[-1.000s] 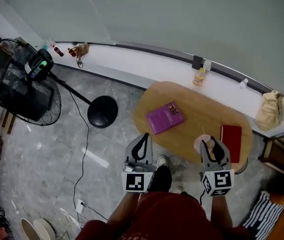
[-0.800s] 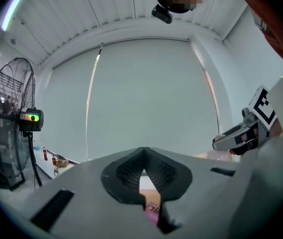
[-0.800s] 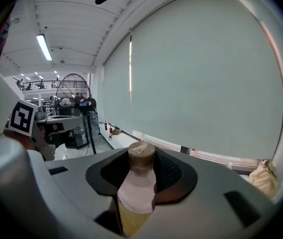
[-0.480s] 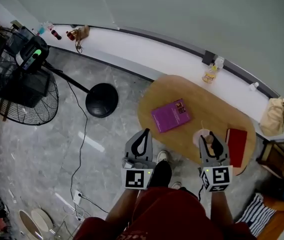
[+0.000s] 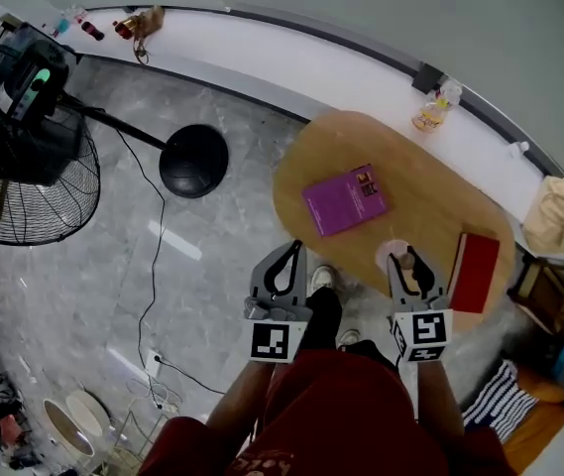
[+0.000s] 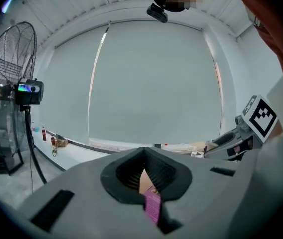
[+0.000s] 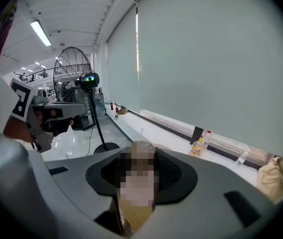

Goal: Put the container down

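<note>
Container (image 7: pixel 134 210) of yellowish liquid tight in right hand-held gripper (image 5: pixel 408 266); left hand-held gripper (image 5: pixel 294 249) closed, empty.

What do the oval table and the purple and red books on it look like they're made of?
Oval table: wood or wood veneer, judging by its warm tan, matte top. Purple book: probably paper with a smooth card cover, flat and thin. Red book: likely similar; its cover finish is unclear from here.
</note>
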A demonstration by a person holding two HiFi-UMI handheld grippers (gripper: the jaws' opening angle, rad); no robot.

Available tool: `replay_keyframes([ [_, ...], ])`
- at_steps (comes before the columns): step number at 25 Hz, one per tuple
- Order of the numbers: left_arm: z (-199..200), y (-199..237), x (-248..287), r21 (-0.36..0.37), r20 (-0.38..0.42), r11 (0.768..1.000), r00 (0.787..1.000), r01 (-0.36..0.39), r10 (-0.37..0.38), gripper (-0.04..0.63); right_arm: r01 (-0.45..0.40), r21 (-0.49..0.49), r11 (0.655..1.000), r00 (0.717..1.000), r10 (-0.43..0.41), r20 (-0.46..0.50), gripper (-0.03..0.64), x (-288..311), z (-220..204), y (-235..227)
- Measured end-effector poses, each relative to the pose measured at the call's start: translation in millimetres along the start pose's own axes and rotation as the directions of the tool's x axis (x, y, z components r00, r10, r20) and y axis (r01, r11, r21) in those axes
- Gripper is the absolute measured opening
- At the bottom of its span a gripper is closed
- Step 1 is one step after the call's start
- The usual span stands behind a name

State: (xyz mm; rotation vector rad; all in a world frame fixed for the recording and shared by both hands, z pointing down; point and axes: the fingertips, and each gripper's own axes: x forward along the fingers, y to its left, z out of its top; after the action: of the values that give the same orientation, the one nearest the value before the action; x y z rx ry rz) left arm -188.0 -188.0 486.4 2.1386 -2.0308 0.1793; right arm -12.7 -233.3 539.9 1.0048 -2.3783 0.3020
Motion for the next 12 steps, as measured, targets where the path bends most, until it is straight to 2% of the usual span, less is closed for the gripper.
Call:
replay_keyframes([
  [7,-38,5,11,-0.02,-0.052,1.0,0.998,0.023,-0.024,0.006,-0.014,-0.014,1.0,0.991,0.012,-0.135,0.138,33,-47,9],
  [12,-63,5,18,-0.033,-0.091,0.999,0.995,0.038,-0.041,0.006,-0.026,-0.025,0.999,0.98,0.021,-0.196,0.138,51,-74,12],
])
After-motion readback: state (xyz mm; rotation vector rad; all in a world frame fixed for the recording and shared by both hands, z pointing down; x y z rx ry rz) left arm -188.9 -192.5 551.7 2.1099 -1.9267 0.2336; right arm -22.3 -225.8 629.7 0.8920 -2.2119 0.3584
